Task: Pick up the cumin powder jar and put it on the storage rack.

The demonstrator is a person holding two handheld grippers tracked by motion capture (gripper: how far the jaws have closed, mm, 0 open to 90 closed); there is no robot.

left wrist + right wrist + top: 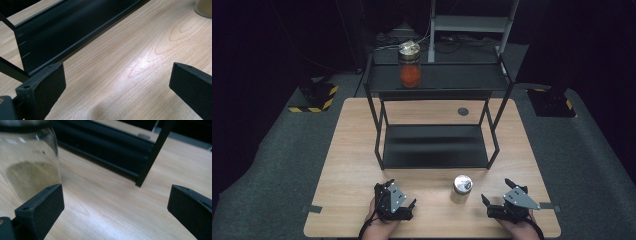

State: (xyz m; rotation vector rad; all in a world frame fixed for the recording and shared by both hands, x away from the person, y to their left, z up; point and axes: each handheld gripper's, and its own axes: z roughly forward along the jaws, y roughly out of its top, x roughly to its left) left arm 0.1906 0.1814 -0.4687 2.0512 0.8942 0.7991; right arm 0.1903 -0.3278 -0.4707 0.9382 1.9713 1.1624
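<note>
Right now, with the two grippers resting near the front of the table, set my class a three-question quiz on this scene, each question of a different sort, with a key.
1. True or false: the left gripper is shut on the jar with the silver lid.
2. Where does the jar with orange contents stand?
A. on the rack's top shelf
B. on the rack's bottom shelf
C. on the floor
3. Fill in: the silver-lidded jar stands on the wooden table, between the two ______.

Key
1. False: its jaws stand wide apart over bare wood, as do those of the right gripper.
2. A, at the left end of the black rack.
3. grippers
</note>
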